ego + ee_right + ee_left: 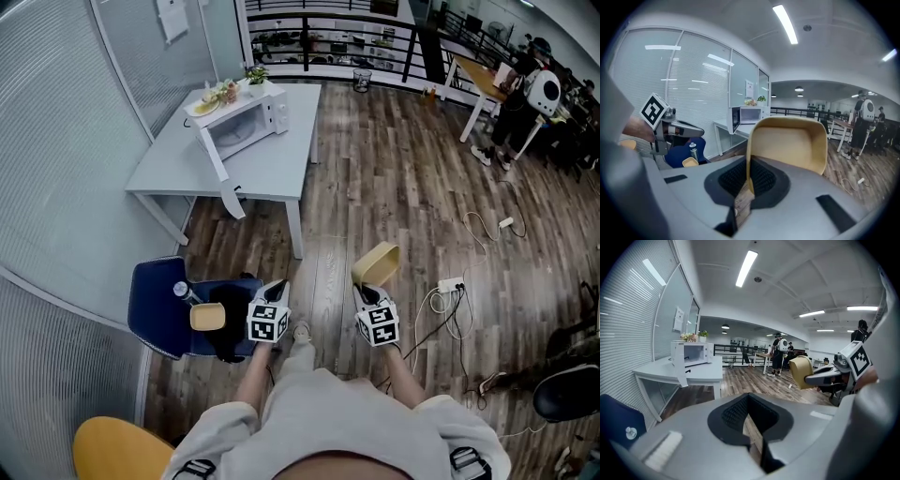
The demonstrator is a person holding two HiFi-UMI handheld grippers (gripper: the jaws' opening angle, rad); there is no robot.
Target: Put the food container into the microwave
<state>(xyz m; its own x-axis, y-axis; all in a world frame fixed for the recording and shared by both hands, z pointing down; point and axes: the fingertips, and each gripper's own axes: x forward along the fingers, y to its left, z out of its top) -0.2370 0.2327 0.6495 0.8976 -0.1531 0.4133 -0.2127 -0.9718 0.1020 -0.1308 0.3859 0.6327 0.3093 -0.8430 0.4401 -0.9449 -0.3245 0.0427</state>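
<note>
Transport step in hand, loading not yet begun. Light grey rectangular table (pixel 272 169) stands far left, well apart from the person. On it sits the white microwave oven (pixel 246 120), door open. Tan plastic food container (pixel 377 263) is near right, tilted on edge, one wall pinched between the fingers of the right gripper (pixel 364 292). Left gripper (pixel 277 289) carries nothing, fingers drawn almost together. Next move, as judged: approach the table, level the container and pass it through the doorway.

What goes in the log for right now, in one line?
right gripper: clamps food container rim | left gripper: empty, shut | microwave: door open, on table ahead
</note>
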